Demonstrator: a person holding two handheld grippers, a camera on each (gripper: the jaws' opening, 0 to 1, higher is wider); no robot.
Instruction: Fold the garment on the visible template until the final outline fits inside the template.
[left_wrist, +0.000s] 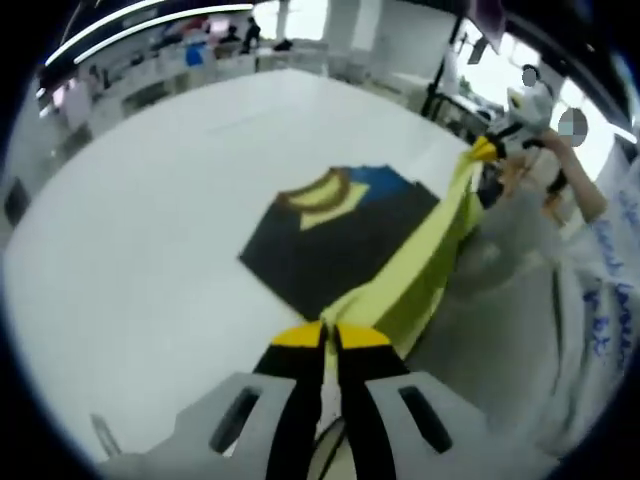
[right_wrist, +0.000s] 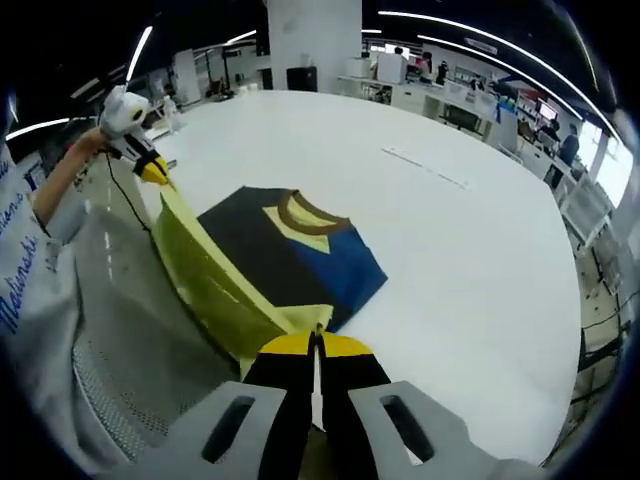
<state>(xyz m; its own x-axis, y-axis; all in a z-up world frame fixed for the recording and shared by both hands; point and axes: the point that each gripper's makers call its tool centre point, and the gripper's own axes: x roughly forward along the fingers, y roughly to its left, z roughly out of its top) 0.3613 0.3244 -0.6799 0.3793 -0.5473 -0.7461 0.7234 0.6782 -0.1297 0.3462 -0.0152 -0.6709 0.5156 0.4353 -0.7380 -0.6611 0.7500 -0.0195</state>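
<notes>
The garment lies on the white table (right_wrist: 480, 250). It shows a black and blue face (right_wrist: 300, 255) and a brown collar (right_wrist: 300, 215) with yellow inside the neck. I cannot tell where garment ends and template begins. Its near edge is lifted into a taut yellow band (right_wrist: 205, 270) strung between both grippers at the table's edge. My right gripper (right_wrist: 317, 345) is shut on one end, my left gripper (right_wrist: 152, 168) on the other. In the left gripper view, my left gripper (left_wrist: 330, 335) pinches the yellow band (left_wrist: 420, 250), which runs up to my right gripper (left_wrist: 487, 150) beside the collar (left_wrist: 322, 192).
The person's white lettered clothing (left_wrist: 600, 290) and forearm (right_wrist: 60, 185) stand just off the table's near edge. A faint line (right_wrist: 425, 167) marks the table beyond the garment. Other tables, a pillar (right_wrist: 312, 40) and people stand far behind.
</notes>
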